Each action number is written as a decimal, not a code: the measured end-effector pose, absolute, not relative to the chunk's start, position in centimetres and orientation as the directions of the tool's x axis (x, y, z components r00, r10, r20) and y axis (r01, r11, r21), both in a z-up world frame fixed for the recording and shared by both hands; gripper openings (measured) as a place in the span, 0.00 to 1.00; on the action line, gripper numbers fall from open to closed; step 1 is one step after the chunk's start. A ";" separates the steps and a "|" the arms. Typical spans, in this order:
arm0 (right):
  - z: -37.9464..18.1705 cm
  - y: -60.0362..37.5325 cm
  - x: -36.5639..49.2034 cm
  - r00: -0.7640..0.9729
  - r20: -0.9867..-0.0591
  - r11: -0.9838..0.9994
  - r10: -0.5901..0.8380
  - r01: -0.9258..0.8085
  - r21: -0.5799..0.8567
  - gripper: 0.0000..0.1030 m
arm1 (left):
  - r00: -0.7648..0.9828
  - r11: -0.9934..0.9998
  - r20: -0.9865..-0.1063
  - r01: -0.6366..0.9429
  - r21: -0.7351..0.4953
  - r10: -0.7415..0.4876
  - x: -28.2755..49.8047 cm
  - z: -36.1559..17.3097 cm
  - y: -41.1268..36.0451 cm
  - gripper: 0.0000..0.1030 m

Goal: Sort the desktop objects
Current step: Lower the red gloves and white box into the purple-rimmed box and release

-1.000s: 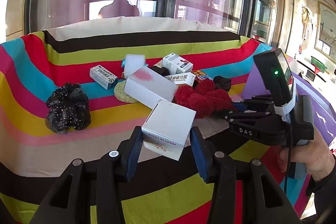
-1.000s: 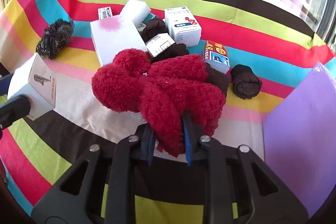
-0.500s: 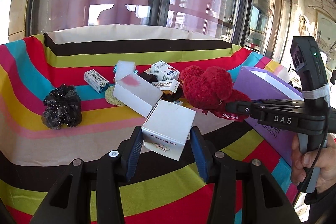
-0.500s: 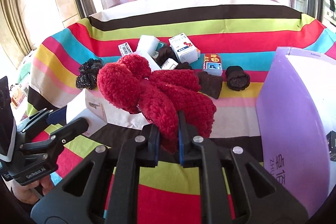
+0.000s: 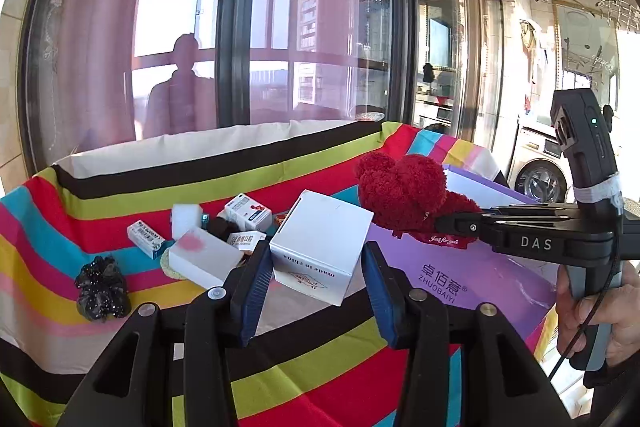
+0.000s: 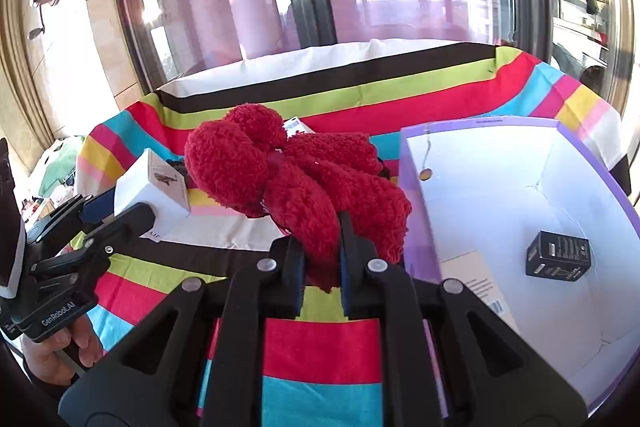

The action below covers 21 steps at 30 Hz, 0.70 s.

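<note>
My left gripper (image 5: 316, 287) is shut on a white cube box (image 5: 320, 241) and holds it in the air above the striped table. My right gripper (image 6: 322, 267) is shut on a fluffy red sock bundle (image 6: 296, 179), held high beside the purple box (image 6: 500, 211). The white box also shows in the right wrist view (image 6: 154, 187). The red bundle shows in the left wrist view (image 5: 404, 195), over the purple box's near wall (image 5: 460, 267).
The purple box's white inside holds a small black box (image 6: 558, 255). A pile remains on the striped cloth (image 5: 120, 203): a white box with a pink spot (image 5: 204, 257), several small medicine boxes (image 5: 246, 213), and a black scrunchie (image 5: 102, 293). Windows stand behind the table.
Both grippers have risen from the table with their loads. The red bundle has moved right, up to the purple box. The white box has risen and moved right too.
</note>
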State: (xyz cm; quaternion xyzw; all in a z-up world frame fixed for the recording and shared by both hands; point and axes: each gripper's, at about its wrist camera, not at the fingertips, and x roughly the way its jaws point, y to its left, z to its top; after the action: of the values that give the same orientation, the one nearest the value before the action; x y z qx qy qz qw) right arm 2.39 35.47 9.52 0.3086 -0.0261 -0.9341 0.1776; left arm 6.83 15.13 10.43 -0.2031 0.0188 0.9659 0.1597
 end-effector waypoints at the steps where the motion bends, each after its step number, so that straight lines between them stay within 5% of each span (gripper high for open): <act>1: 9.8 36.3 2.4 -0.754 -0.562 -0.939 -0.342 0.303 0.165 0.15 | -0.865 -0.944 -0.395 -0.329 -0.020 0.310 6.9 10.9 15.9 0.45; 21: 9.3 47.7 0.7 -0.815 -0.568 -0.985 -0.115 0.019 0.172 0.15 | -0.713 -0.793 -0.497 -0.604 0.078 0.494 5.7 10.0 32.6 0.45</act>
State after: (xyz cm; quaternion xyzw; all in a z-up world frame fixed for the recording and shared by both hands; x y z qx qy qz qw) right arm 0.69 47.75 9.33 0.3019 -0.0796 -0.9494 0.0352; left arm 5.68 32.63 10.03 -0.2321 0.1182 0.9180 0.2991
